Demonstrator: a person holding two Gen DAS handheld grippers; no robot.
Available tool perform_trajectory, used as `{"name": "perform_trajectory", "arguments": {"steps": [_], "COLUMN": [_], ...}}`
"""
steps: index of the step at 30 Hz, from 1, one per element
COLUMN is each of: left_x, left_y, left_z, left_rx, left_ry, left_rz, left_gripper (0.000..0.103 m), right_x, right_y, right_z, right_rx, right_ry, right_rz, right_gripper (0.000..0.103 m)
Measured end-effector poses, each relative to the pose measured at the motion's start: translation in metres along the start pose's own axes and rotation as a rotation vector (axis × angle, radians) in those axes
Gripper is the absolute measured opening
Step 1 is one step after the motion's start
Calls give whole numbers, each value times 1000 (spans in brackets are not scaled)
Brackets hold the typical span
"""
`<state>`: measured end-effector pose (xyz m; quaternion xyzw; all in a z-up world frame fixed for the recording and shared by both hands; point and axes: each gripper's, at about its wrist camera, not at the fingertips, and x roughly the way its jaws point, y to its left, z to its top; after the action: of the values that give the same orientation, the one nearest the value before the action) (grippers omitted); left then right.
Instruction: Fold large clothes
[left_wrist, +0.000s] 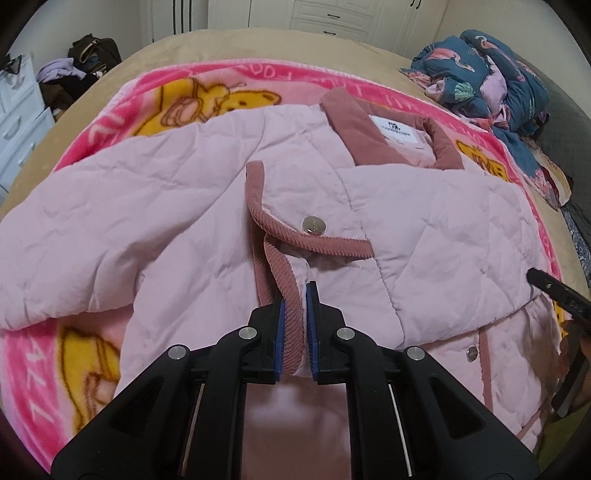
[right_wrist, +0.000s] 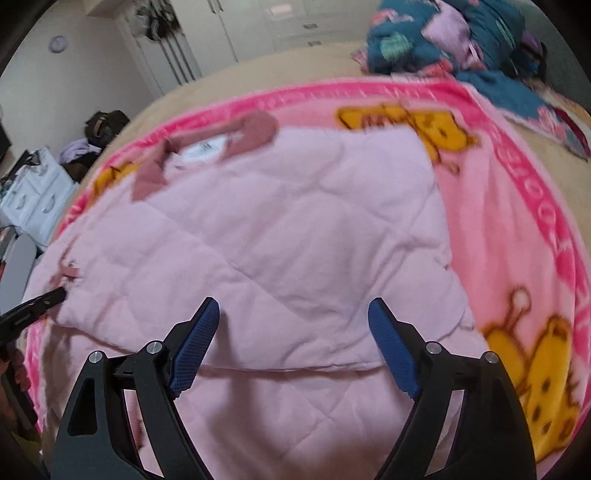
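A pale pink quilted jacket (left_wrist: 184, 206) with dusty-rose corduroy trim lies spread on a pink cartoon blanket (left_wrist: 122, 110). Its collar and white label (left_wrist: 395, 133) point away from me. My left gripper (left_wrist: 295, 291) is shut on the jacket's corduroy cuff edge (left_wrist: 284, 280), held over the jacket's middle. The jacket also fills the right wrist view (right_wrist: 295, 229), where a sleeve lies folded across the body. My right gripper (right_wrist: 293, 314) is open and empty just above the folded sleeve. The left gripper's tip (right_wrist: 48, 299) shows at that view's left edge.
The blanket (right_wrist: 517, 229) covers a tan bed (left_wrist: 258, 44). A heap of blue patterned bedding (left_wrist: 491, 77) sits at the far right corner. White drawers (left_wrist: 18, 110) and a clothes pile (left_wrist: 81, 66) stand left of the bed. White wardrobes (left_wrist: 332, 18) stand behind.
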<state>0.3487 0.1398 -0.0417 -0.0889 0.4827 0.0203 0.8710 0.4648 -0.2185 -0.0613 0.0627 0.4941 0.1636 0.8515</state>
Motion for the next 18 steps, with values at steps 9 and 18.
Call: {"name": "perform_trajectory", "arguments": {"steps": [9, 18], "left_x": [-9, -45], "left_y": [-1, -3], "left_z": [-5, -10], "left_rx": [-9, -28], "left_ry": [-11, -55], "left_rz": [-21, -52], "left_gripper": [15, 58], "right_x": [-34, -65], "right_y": [11, 31], "right_z": [-7, -13], "right_rx": [-4, -30], "right_ry": [-83, -122], "right_rz": [32, 56], "right_gripper": [87, 94]}}
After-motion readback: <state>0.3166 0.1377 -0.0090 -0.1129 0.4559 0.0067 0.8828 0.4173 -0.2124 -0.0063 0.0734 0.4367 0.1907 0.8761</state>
